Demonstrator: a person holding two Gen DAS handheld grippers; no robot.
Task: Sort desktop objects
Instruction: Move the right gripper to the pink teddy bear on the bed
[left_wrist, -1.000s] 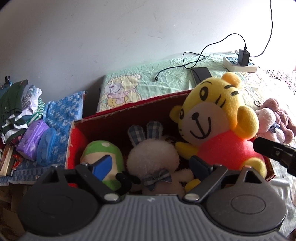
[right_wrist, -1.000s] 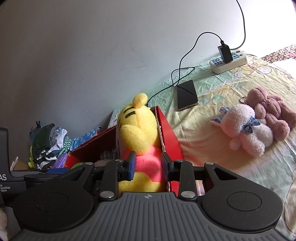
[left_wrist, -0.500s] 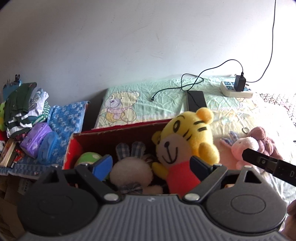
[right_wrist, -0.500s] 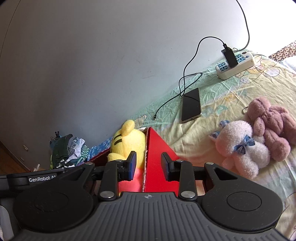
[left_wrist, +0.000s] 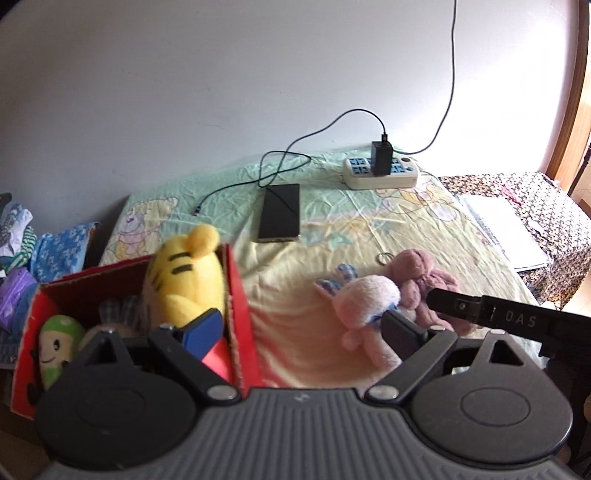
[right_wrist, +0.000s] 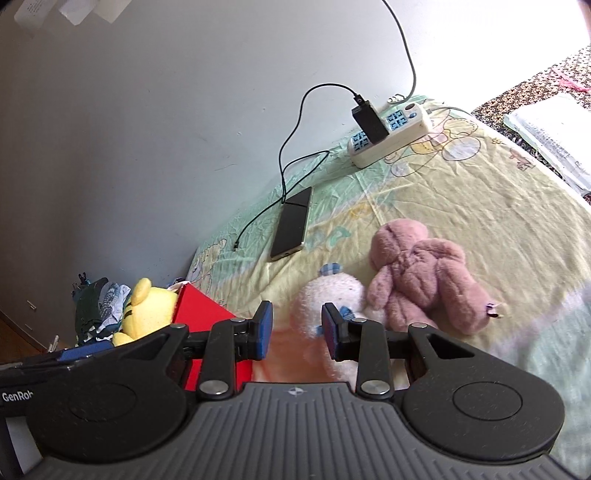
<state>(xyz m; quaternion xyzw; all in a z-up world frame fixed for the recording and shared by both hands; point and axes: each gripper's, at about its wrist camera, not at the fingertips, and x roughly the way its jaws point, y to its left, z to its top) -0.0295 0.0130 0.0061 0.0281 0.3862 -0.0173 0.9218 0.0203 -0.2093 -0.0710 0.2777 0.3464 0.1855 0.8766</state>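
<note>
Right hand-held gripper (right_wrist: 297, 332): jaws apart, nothing between them, hovering just short of the white plush rabbit (right_wrist: 328, 295). Left hand-held gripper (left_wrist: 301, 334): jaws wide apart, empty, straddling the right wall of the red box (left_wrist: 242, 332).

Task items: white plush rabbit and mauve plush toy (right_wrist: 417, 273) lie touching each other on the bed sheet (right_wrist: 498, 206); yellow tiger plush (left_wrist: 186, 273), a green-capped doll (left_wrist: 59, 347) and what appears to be a checked-eared plush, mostly hidden, sit in the red box.

Risks: the two loose toys press together, so a grip on the rabbit may drag or snag the mauve one; soft pile may slip from a shallow pinch; the box looks crowded, so the tiger may block a drop; the two tools are close and may collide.

Edges and room: open sheet right of the box; phone (right_wrist: 291, 223), charger cable (right_wrist: 295, 147) and power strip (right_wrist: 391, 136) lie well behind, near the wall; the bed's right edge falls away beyond a white notebook (left_wrist: 502, 232)
</note>
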